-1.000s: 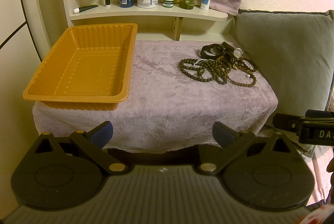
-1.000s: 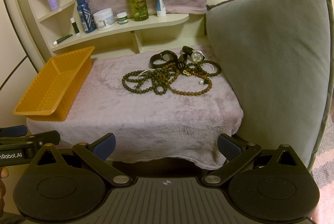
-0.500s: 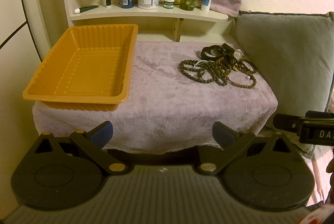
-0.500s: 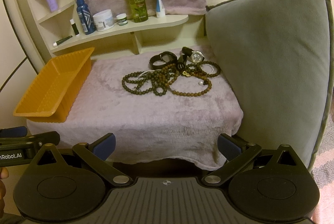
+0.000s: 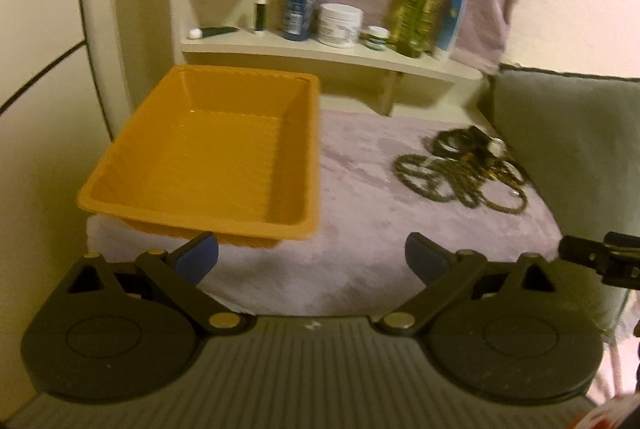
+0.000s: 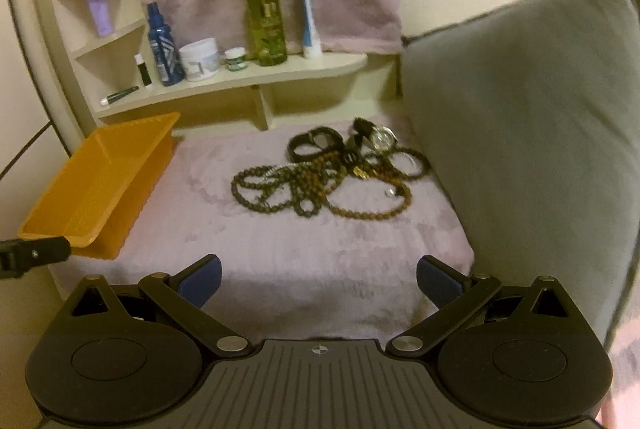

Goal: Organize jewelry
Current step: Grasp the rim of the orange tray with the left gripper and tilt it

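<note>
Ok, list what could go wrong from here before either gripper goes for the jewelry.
1. The beaded necklaces, black bands and watch lie in one tangled heap; pinching one strand would likely drag others along or drop them on the way.
2. The orange tray overhangs the near left edge of the plush cover; a nudge or a load at that end might tip it off.
3. Both the right gripper and left gripper are open and empty; fingers pushed into the soft cover could snag the pile.
</note>
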Available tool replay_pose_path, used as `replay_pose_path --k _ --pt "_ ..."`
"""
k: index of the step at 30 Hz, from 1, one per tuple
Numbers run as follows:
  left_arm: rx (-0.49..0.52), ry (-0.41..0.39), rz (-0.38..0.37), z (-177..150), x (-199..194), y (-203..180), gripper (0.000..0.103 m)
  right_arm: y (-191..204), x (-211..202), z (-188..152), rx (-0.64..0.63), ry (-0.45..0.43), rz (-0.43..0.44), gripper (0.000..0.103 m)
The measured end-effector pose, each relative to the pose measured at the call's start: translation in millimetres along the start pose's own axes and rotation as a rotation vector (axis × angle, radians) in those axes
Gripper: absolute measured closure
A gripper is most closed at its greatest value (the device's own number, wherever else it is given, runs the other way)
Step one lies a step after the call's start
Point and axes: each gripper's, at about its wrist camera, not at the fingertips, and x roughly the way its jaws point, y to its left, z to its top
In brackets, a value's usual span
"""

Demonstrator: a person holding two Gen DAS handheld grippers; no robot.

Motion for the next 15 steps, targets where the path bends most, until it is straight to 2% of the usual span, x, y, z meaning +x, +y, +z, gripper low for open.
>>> replay_pose_path --k 3,5,9,15 --pt "-0.007 -0.019 0.023 1.4 3.4 17.2 0.004 9.3 5.6 -0.7 -0.099 -0.066 0.027 0.000" --pt "-0.016 -0.028 0.039 2.5 6.0 29.9 0.004 13.5 10.6 -0.1 -0.134 -0.079 0.039 0.000" --pt "-0.048 -0.055 0.064 4.7 9.2 59.8 0.007 18.1 23.1 4.3 -0.117 -0.087 0.067 0.000" --pt "-0.072 -0.113 0.134 9.7 14.3 104.6 0.011 23.1 38.5 9.6 -0.116 -0.088 0.045 0.000"
